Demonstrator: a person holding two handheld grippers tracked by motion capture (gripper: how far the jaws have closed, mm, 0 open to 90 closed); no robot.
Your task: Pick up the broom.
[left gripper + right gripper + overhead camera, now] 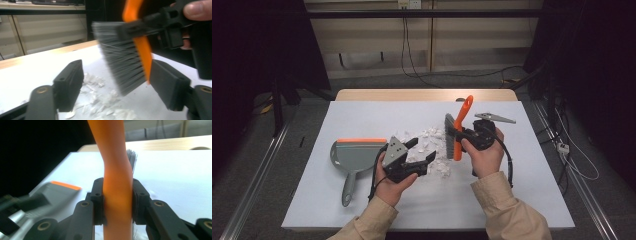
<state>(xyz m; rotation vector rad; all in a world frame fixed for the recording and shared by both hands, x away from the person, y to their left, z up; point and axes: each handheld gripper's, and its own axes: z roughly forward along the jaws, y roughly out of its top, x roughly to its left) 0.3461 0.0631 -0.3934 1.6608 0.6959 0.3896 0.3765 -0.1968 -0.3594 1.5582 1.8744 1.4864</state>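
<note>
My right gripper (467,136) is shut on the orange handle (115,157) of a hand brush (457,132), both pads pressed against its sides (117,195). The brush stands nearly upright, its grey bristles (122,65) just above a pile of white scraps (429,145) in the middle of the table. My left gripper (422,150) hovers open over the near left side of the pile, its jaws wide apart (116,75) and nothing gripped; the brush hangs beyond them. A grey dustpan with an orange lip (354,157) lies flat to the left, handle toward the person.
The white table (512,200) has bare surface on the right and along the front edge. The wooden strip at the back edge (427,94) marks the far limit. Cables run across the floor behind and to the right.
</note>
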